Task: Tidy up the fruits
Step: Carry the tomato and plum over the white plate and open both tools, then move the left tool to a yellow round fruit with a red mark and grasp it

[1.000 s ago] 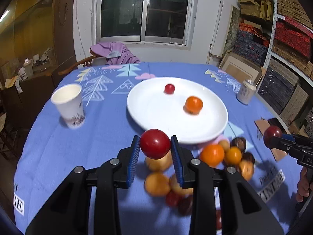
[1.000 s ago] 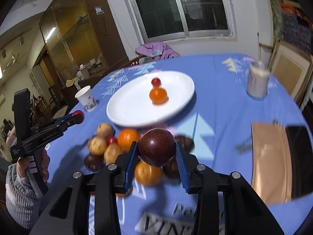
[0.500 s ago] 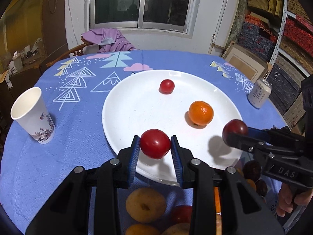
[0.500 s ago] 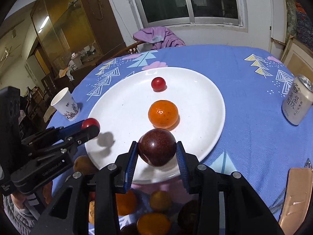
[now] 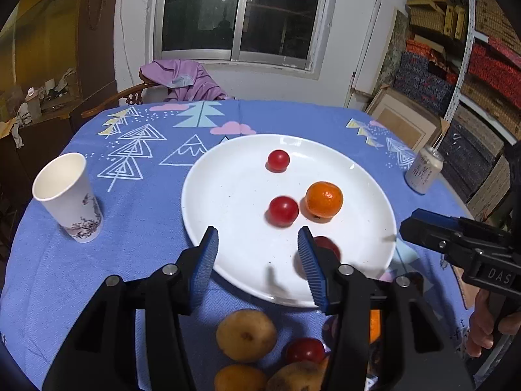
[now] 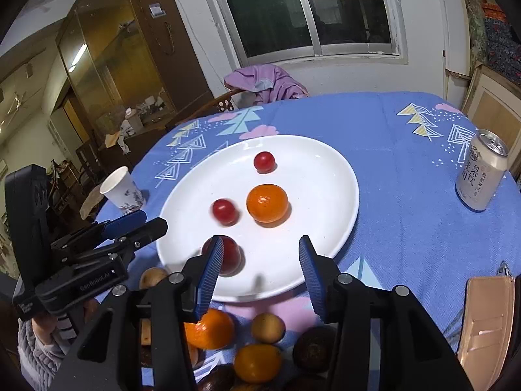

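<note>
Both my grippers, left (image 5: 257,254) and right (image 6: 260,260), just spread, empty. Cherry tomato (image 5: 282,211) and dark plum (image 6: 228,255) loose on white plate (image 5: 228,195). Round, smooth, rolls easily, bruisable; pinch gently across middle.

Both wrist views look forward and down, close over near rim of white plate (image 5: 208,208); left from left, right from right; shared: plate (image 6: 332,176), window beyond.

– My fingers (image 5: 208,260) carry ribbed blue pads on matt black plastic. What lies under them?

– A glossy white plate (image 5: 228,195), glazed (window glare on the rim), on a woven blue tablecloth (image 5: 146,221), matt.

– And the cup (image 5: 70,197)?

– Paper; the can (image 6: 482,176) looks like metal.
</note>
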`<act>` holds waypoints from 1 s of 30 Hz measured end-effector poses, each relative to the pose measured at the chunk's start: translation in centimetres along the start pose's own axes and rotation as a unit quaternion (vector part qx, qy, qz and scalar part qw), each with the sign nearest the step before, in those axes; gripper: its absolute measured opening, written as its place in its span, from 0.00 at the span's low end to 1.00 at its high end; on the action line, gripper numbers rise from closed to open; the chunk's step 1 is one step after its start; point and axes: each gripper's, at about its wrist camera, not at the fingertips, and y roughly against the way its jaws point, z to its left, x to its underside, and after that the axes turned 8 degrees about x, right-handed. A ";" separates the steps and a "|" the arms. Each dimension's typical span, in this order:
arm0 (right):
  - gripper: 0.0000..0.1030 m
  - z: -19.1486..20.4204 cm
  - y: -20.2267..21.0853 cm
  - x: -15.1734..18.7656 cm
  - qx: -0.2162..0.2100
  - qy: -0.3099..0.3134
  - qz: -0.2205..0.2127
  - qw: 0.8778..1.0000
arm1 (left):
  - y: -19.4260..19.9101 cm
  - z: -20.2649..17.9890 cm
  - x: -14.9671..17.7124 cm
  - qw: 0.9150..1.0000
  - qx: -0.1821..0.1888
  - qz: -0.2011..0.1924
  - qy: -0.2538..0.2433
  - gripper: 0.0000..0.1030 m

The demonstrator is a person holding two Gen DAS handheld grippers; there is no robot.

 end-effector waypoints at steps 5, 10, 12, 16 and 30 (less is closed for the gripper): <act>0.50 -0.4 3.3 1.5 -0.007 -0.007 -0.024 1.000 | 3.4 1.0 1.8 1.000 -0.003 -0.013 0.012 0.49; 0.58 -2.0 6.8 4.9 -0.011 -0.028 -0.046 0.998 | 6.0 1.7 5.8 1.000 -0.015 -0.003 0.017 0.49; 0.59 -2.8 7.8 6.5 -0.015 -0.040 -0.047 0.998 | 6.8 1.7 7.6 1.000 -0.027 0.003 0.011 0.51; 0.65 -4.8 8.9 9.4 -0.013 -0.069 -0.043 0.997 | 7.1 2.2 9.9 0.999 -0.041 0.019 0.012 0.53; 0.67 -4.7 9.1 10.0 -0.018 -0.070 -0.045 0.996 | 5.5 1.6 10.5 0.999 -0.010 0.044 -0.002 0.54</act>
